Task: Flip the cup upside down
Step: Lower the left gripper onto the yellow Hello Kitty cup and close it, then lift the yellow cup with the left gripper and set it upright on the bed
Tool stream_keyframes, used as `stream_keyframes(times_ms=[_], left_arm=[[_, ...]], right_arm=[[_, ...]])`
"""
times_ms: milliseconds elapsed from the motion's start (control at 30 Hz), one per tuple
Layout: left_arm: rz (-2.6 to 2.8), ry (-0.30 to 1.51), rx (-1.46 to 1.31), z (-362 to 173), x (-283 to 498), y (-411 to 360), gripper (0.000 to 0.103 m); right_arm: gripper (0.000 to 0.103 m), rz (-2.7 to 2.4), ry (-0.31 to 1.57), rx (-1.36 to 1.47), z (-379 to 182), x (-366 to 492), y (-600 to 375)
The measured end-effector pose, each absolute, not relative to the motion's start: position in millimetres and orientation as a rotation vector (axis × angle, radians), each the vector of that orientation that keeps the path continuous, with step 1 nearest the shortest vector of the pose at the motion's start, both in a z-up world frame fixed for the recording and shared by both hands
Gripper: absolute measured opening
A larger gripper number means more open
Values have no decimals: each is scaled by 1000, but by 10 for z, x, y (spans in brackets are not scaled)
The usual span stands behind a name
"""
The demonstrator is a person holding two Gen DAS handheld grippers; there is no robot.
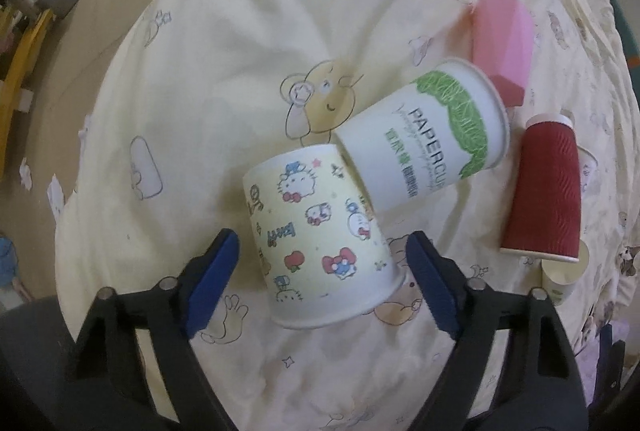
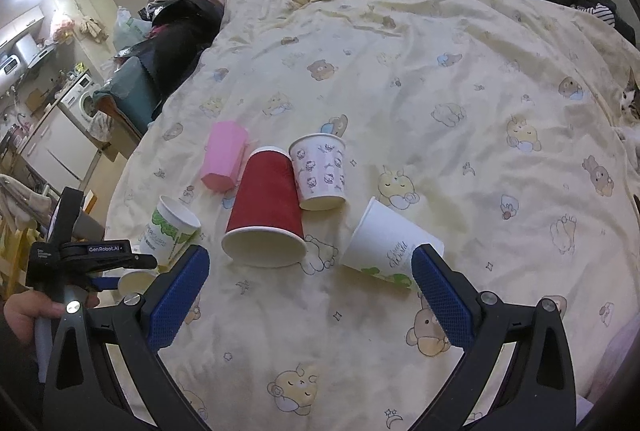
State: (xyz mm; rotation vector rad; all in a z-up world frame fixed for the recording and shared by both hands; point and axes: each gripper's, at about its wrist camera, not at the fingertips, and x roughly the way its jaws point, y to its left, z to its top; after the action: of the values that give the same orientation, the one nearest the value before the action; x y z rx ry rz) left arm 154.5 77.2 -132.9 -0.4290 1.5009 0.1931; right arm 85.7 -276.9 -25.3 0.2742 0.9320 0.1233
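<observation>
Near quilt [image 2: 360, 351]: bare, passable.
Cup row: red cup [image 2: 266, 207] touches patterned cup [image 2: 320, 171]; pink cup [image 2: 224, 155] just beside.
Left flank: green-print cup [image 2: 172, 227].
Right flank: white cup [image 2: 384, 243].

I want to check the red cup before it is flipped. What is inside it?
In the right wrist view, the red cup lies with its mouth toward the camera; the visible pale interior looks empty, but its deepest part is hidden.

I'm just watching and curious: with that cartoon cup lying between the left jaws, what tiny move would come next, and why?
Probably close the left gripper on the cartoon cup: its jaws are open on either side of the cup, which lies tipped over on the bedspread, not yet gripped.
</observation>
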Motion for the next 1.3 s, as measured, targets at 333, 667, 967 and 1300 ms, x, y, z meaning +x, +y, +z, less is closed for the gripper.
stream_keyframes(times_ms=[333, 667, 967, 1300], left_arm=[[198, 1515, -403, -1323, 1448, 749, 61], [192, 1478, -384, -1011, 1114, 735, 61], [93, 1383, -343, -521, 769, 443, 61], [-42, 1404, -280, -582, 563, -285, 61]], right_arm=[[103, 117, 920, 285, -223, 838, -2775], [103, 132, 890, 298, -157, 774, -2799], [103, 142, 825, 278, 28, 485, -2765], [103, 141, 766, 218, 159, 47, -2705]])
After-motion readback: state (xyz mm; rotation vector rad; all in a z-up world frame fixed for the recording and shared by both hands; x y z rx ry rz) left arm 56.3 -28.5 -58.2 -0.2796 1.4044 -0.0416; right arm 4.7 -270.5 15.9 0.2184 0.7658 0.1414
